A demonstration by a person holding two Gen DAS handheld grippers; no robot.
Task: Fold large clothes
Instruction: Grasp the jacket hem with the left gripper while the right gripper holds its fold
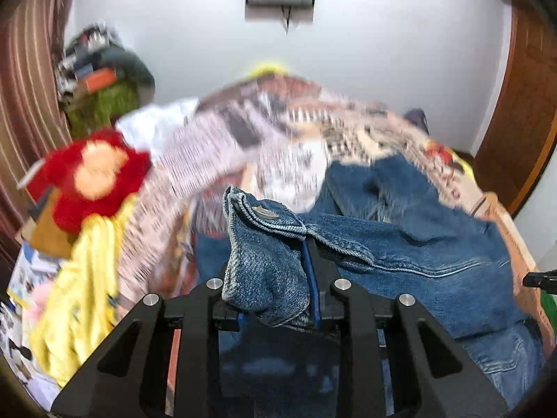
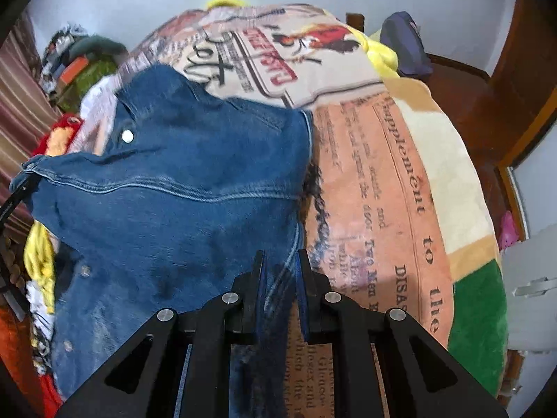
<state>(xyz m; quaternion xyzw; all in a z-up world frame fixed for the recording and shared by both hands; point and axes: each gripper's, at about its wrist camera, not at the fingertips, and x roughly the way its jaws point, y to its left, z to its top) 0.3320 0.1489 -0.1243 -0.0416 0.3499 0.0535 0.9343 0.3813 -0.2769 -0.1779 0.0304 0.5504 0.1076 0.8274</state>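
A blue denim jacket [image 1: 400, 254] lies spread on a newspaper-print blanket [image 1: 243, 139] on the bed. My left gripper [image 1: 271, 264] is shut on a bunched corner of the jacket with a metal button [image 1: 265, 212], and the cloth hides its left finger. In the right wrist view the jacket [image 2: 174, 191] stretches to the left, and the blanket [image 2: 383, 174] lies to the right. My right gripper [image 2: 280, 271] is shut on the jacket's right edge, a narrow gap showing between the fingers. The left gripper's tip shows at the far left [image 2: 17, 195].
A red plush toy [image 1: 94, 174] and a yellow garment [image 1: 83, 285] lie at the bed's left. Cluttered shelves [image 1: 97, 69] and a striped curtain [image 1: 24, 87] stand behind. A wooden door [image 1: 522, 104] is on the right. A dark cap [image 2: 403, 41] lies at the bed's far side.
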